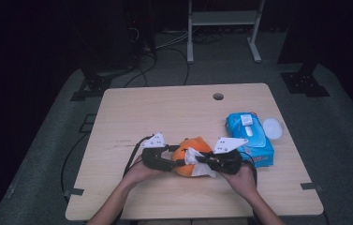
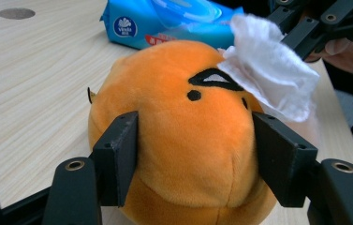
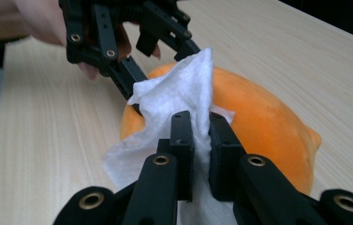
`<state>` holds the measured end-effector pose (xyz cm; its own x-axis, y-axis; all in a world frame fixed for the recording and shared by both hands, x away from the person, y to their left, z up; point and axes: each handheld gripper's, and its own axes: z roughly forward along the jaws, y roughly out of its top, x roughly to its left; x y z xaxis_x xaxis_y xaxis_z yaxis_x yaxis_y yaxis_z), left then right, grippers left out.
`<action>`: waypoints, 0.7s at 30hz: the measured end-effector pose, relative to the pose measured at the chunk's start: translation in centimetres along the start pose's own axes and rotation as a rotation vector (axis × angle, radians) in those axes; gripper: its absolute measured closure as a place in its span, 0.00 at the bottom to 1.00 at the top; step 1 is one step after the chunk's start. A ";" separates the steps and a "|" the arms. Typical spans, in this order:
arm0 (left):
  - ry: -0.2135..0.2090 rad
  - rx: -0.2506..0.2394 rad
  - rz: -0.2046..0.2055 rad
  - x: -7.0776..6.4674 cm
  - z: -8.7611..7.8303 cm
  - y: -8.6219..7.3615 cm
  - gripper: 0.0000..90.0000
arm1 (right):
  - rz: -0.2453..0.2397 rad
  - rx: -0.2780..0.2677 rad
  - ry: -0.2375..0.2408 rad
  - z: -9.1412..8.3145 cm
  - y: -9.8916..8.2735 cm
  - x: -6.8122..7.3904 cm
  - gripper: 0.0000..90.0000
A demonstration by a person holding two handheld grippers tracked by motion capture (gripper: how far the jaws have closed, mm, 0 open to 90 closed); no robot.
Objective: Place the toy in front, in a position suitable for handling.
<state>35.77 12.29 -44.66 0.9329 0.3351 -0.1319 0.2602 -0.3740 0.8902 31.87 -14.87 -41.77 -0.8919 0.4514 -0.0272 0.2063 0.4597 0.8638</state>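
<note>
An orange plush toy [image 2: 183, 136] sits at the lower middle of the table [image 1: 165, 108], clamped between the left gripper's [image 2: 193, 154] pads. The right gripper [image 3: 201, 140] pinches a white wipe [image 3: 174, 101] against it. At upper frame lies a blue wipes pack [image 2: 165, 23]; its round logo is too small to read.

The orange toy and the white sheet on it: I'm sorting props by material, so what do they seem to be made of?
The orange toy looks like soft plush: a short matte nap, a stitched seam and black sewn face marks. The white sheet looks like a thin, soft wipe or tissue, probably non-woven or paper; it is matte, crumples and drapes limply.
</note>
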 end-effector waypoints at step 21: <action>-0.036 0.030 0.000 -0.2 0.0 0.2 0.34 | 0.032 0.008 0.038 -0.6 0.0 -0.1 0.91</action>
<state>35.65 12.18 -44.42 0.9411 0.3040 -0.1482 0.2672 -0.3996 0.8769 31.71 -15.34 -41.48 -0.8995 0.4365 0.0192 0.2376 0.4518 0.8599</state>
